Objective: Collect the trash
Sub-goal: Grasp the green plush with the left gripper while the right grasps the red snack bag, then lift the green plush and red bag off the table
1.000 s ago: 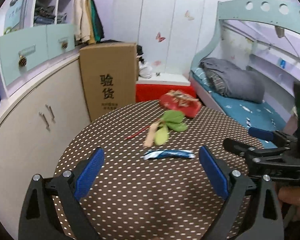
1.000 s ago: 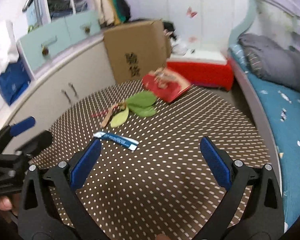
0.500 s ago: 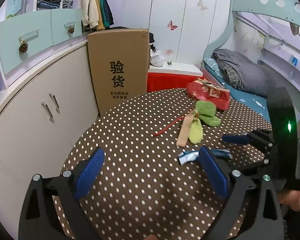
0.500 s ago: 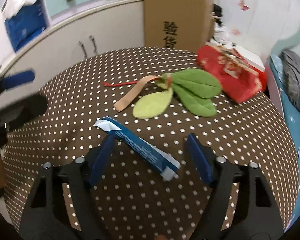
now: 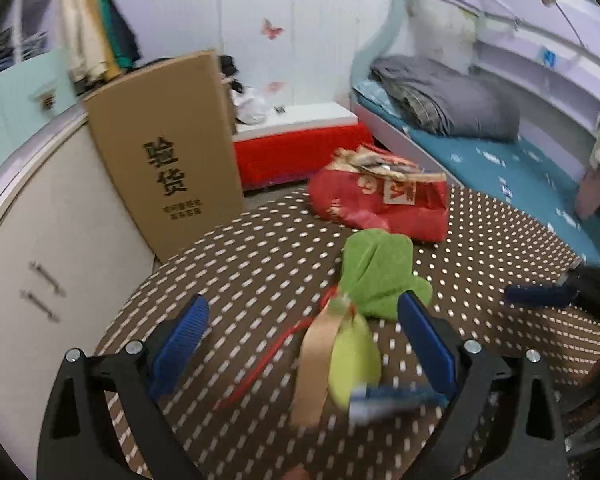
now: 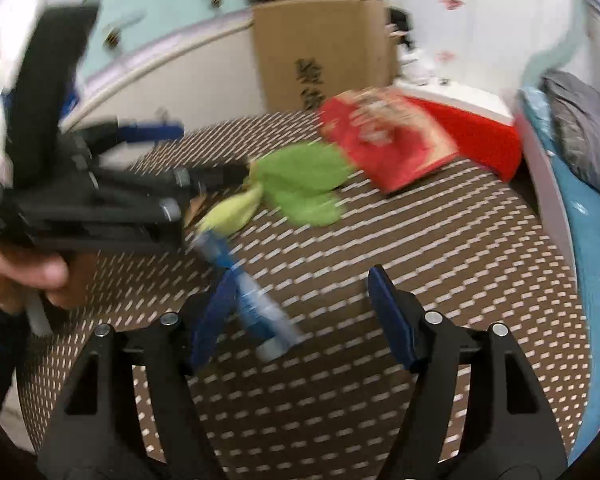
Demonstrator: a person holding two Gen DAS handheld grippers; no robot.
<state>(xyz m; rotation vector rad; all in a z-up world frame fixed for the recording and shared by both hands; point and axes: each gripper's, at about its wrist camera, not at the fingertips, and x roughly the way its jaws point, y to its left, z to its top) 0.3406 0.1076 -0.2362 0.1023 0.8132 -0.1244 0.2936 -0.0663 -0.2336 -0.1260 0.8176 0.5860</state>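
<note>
Closing in for the first pick, both sets of jaws wide and empty: blue wrapper (image 6: 256, 312) flat on the dotted table (image 6: 440, 240) between the right gripper (image 6: 300, 316) fingertips, left gripper (image 5: 304, 344) straddling green leaves (image 5: 376, 276); next, probably lowering and pinching.

dotted round table (image 5: 500, 240) | red bag (image 5: 380, 204) | green leaves (image 5: 376, 276) | blue wrapper (image 6: 252, 296)

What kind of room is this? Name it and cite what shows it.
Most likely a child's bedroom: a bed with a folded grey quilt, butterfly stickers on the wall, and clothes hanging by the cabinets. The polka-dot table stands beside the bed.
</note>
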